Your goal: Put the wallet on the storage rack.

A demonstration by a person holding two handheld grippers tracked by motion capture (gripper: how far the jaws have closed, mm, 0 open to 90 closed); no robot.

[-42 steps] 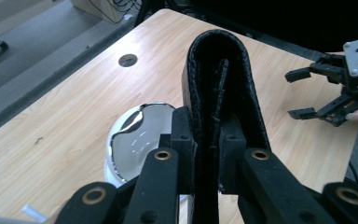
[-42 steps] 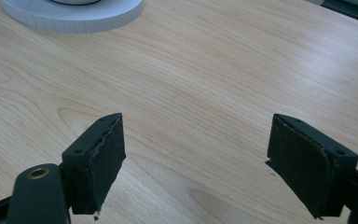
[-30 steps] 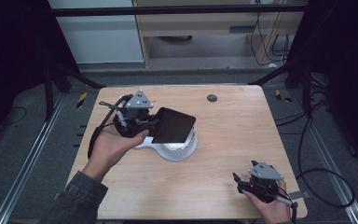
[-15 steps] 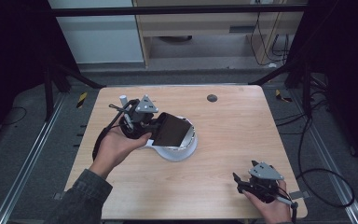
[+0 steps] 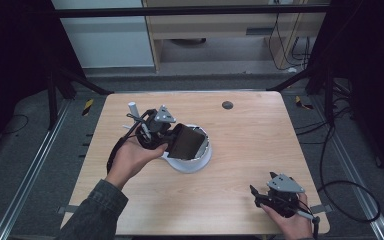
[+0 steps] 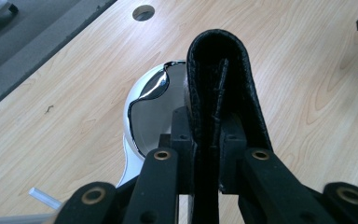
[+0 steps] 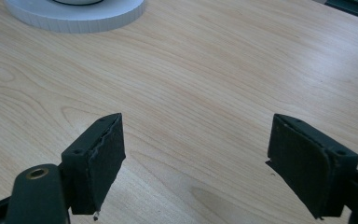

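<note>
Wallet [image 6: 223, 88] above bowl [image 5: 200, 159], table [image 5: 260, 150] beyond

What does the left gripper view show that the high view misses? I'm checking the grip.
Left gripper view: the black wallet is folded, its open edges pinched between the left gripper jaws, above a shiny bowl in the white base. High view: the right gripper near the table corner, its jaws holding nothing. Both show wallet, base and table hole.
</note>
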